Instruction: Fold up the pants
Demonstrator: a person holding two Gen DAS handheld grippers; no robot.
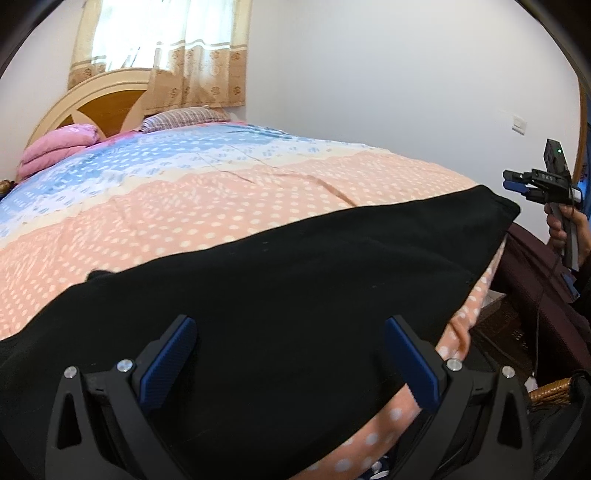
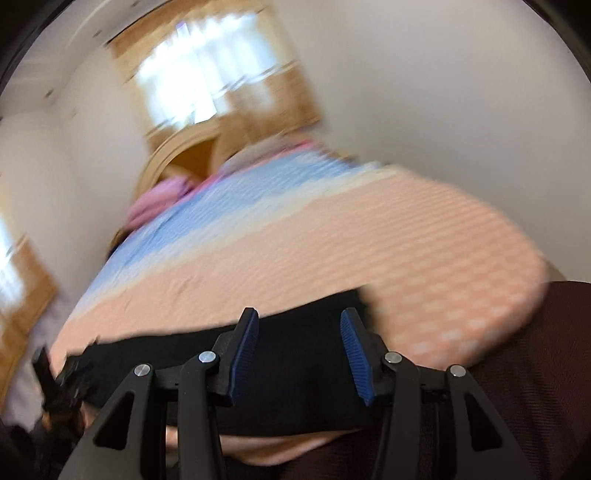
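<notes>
A made-up bedroom on a bright day, seen from the foot of the bed.

Ahead of the tool, a polka-dot bedspread (image 1: 229, 206) runs from peach to pale blue toward a rounded wooden headboard (image 1: 110, 99). A folded pink quilt (image 1: 55, 149) sits at the far left corner, with a plaid pillow (image 1: 181, 119) just beside it, farther right. Behind the headboard, patterned tan curtains (image 1: 207, 74) frame a sunlit window (image 1: 140, 33). A white wall (image 1: 388, 74) fills the space to the right and carries a light switch (image 1: 519, 123). Low on the right, beside the bed's edge, lies dark maroon fabric (image 1: 535, 280), and a woven basket rim (image 1: 550, 393) shows beneath it. The right wrist view is blurred.
</notes>
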